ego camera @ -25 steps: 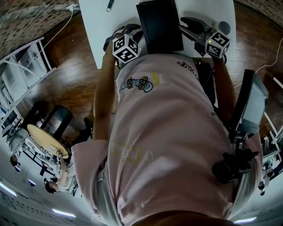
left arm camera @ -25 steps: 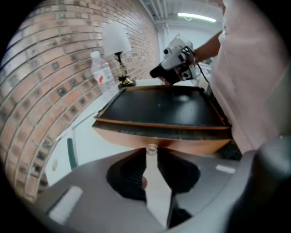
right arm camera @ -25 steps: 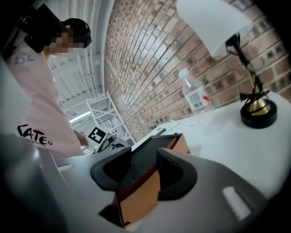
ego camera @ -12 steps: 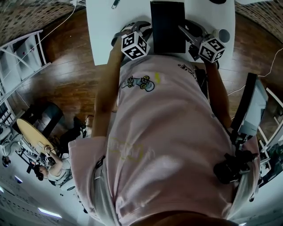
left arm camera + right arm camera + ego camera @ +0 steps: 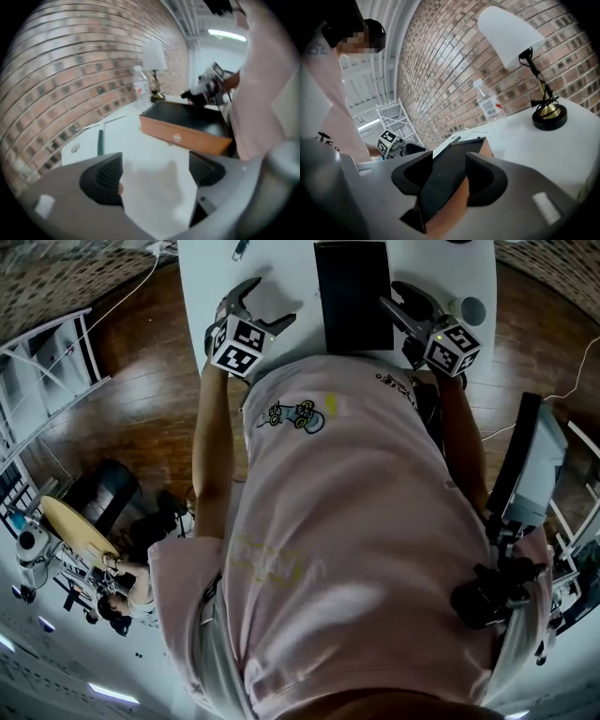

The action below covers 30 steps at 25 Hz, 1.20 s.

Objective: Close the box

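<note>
The box (image 5: 352, 292) lies on the white table (image 5: 272, 268), its black lid flat on top and its brown side (image 5: 187, 137) facing my left gripper. The left gripper (image 5: 270, 301) hangs to the left of the box, clear of it. Its jaws are opening wide over bare table, with nothing between them (image 5: 157, 168). My right gripper (image 5: 392, 294) is at the box's near right corner. Its jaws are opening, with the black lid and brown corner (image 5: 457, 152) between them (image 5: 450, 176). I see no firm press from the pads.
A white-shaded lamp (image 5: 544, 112) and a clear bottle (image 5: 487, 105) stand at the back of the table by the brick wall. A dark pen (image 5: 100, 140) lies left of the box. A grey cup (image 5: 472, 310) sits right of the right gripper. A chair (image 5: 534, 465) stands at the right.
The left gripper has drawn away to the left from the box's near left corner and opened. The right gripper has stayed at the box's right corner.
</note>
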### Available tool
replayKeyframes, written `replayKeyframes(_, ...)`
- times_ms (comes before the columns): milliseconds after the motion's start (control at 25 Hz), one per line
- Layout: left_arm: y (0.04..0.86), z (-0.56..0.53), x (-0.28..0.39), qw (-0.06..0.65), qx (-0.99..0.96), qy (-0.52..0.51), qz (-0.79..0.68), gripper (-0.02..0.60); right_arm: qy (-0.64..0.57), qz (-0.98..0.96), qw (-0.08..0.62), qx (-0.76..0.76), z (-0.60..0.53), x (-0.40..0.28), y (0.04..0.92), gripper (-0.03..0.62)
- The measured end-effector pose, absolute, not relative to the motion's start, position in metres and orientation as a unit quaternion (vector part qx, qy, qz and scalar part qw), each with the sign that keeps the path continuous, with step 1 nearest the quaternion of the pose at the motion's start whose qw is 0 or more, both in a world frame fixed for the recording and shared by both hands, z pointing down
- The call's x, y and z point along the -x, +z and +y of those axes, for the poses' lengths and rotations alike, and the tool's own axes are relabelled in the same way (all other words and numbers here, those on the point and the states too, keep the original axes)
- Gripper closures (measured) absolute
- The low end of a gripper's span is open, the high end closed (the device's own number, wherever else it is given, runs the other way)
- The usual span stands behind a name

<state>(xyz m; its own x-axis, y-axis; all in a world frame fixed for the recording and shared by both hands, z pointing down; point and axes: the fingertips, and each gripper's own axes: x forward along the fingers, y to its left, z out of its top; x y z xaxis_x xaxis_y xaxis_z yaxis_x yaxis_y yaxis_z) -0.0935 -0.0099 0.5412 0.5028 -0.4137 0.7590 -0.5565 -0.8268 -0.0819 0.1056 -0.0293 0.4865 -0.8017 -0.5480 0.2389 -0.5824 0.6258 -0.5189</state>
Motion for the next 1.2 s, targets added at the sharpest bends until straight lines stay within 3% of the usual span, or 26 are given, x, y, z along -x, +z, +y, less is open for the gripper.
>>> replayKeyframes(40, 0.524, -0.014, 0.105, 0.124, -0.866, 0.360, -0.324, 0.151, 0.285, -0.898, 0.018, -0.335, -0.034, -0.114, 0.480, 0.391)
replayKeyframes(120, 0.486, -0.022, 0.127, 0.185, -0.861, 0.246, -0.405, 0.202, 0.262, -0.884, -0.011, -0.388, -0.044, -0.136, 0.468, 0.463)
replayKeyframes(320, 0.431, -0.032, 0.181, 0.244, -0.814, 0.039, -0.526, 0.298, 0.253, -0.839, -0.031, -0.481, -0.060, -0.169, 0.460, 0.594)
replayKeyframes(440, 0.422, -0.031, 0.192, 0.263, -0.793, -0.034, -0.548, 0.323, 0.237, -0.834, -0.002, -0.499, -0.062, -0.171, 0.465, 0.594)
replayKeyframes(960, 0.426, -0.038, 0.169, 0.264, -0.808, -0.022, -0.526, 0.333, 0.202, -0.834, 0.048, -0.511, -0.069, -0.168, 0.467, 0.594)
replayKeyframes(1200, 0.428, -0.042, 0.180, 0.255, -0.786, -0.012, -0.563, 0.374, 0.140, -0.806, 0.126, -0.561, -0.079, -0.173, 0.471, 0.594)
